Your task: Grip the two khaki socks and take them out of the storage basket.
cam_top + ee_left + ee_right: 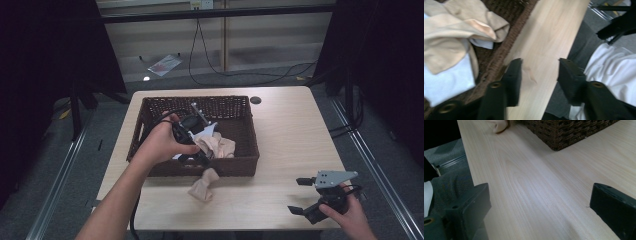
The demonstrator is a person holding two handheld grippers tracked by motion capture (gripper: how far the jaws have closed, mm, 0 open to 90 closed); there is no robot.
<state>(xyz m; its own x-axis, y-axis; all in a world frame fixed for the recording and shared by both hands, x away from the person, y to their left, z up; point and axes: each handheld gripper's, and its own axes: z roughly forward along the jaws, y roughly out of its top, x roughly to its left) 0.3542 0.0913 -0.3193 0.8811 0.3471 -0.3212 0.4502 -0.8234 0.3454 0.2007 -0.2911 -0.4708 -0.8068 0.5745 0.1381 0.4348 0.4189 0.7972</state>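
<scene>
Dim room, dark curtains both sides, grey floor w/ black cables beyond the far edge. Pale light-wood tabletop (290, 130) in centre.

Dark brown woven wicker basket (150, 107), rectangular, sits on tabletop left of centre. Inside: crumpled beige cloth (220, 145) on top of a white cloth (206, 131). A 2nd beige cloth piece (202, 186) hangs over basket's near wall and rests on the tabletop just in front.

Left hand (162, 140) reaches in over basket's near-left part, holding left gripper (539, 72). In left gripper view jaws stand well apart, nothing between them; they sit over the basket rim and bare wood beside it, beige + white cloths off to one side in basket. View is blurred.

Right hand (350, 212) at near-right corner of tabletop, well apart from basket, holding right gripper (300, 195) w/ grey three-cornered plate (336, 177) on top. Jaws wide, empty, low over bare wood. Right gripper view: basket corner and tip of the hanging beige cloth farther off.

Small round black cap (255, 100) on tabletop just behind basket's far-right corner.
</scene>
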